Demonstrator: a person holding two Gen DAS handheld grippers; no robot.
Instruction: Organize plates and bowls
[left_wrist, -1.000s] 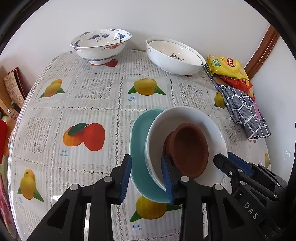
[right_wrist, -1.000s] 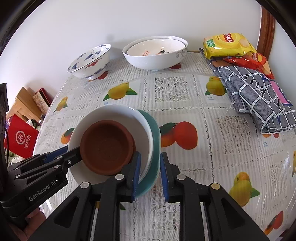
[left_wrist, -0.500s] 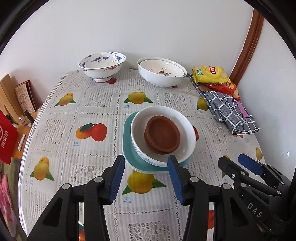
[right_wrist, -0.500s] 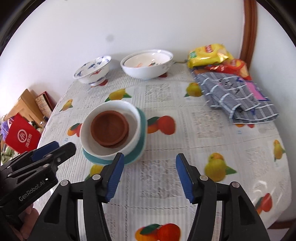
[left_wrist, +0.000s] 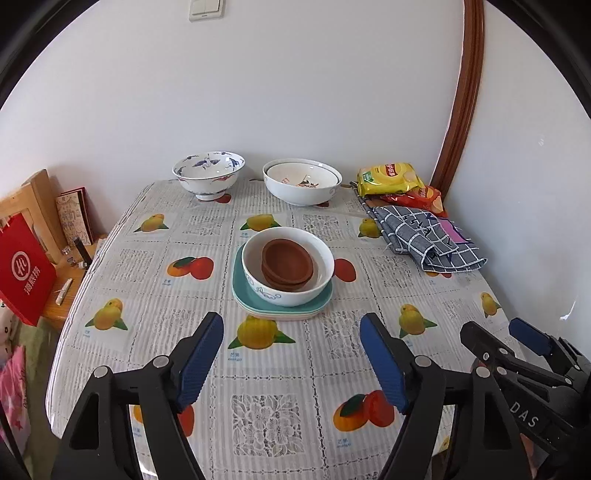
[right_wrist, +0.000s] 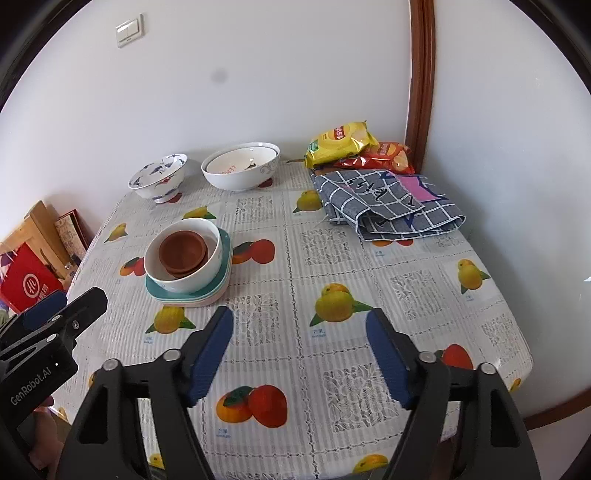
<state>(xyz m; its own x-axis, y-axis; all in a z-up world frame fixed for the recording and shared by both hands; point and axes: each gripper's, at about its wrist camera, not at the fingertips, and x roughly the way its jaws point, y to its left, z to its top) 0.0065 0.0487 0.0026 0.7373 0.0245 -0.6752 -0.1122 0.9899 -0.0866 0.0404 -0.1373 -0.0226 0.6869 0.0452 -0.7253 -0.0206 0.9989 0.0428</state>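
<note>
Fruit-print table (left_wrist: 280, 373), brown, white and teal dishes

Brown saucers (left_wrist: 287, 264) in white bowl (left_wrist: 291, 295) on teal plate (left_wrist: 242, 291); blue-patterned bowl (left_wrist: 208, 173); grey checked cloth (left_wrist: 424, 236); yellow packet (left_wrist: 389, 179).

Table: fruit-print tablecloth (left_wrist: 280, 376).
Centre: stacked plates (left_wrist: 280, 308).
Far edge: crane-patterned bowl (left_wrist: 208, 177), nested white bowls (left_wrist: 301, 184).
Far right: snack bags (left_wrist: 391, 179), folded checked cloth (left_wrist: 424, 236).

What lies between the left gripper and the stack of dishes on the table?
Only bare fruit-print tablecloth, seen in the left wrist view: the left gripper, jaws opening and empty, sits apart from the stack of dishes.
</note>
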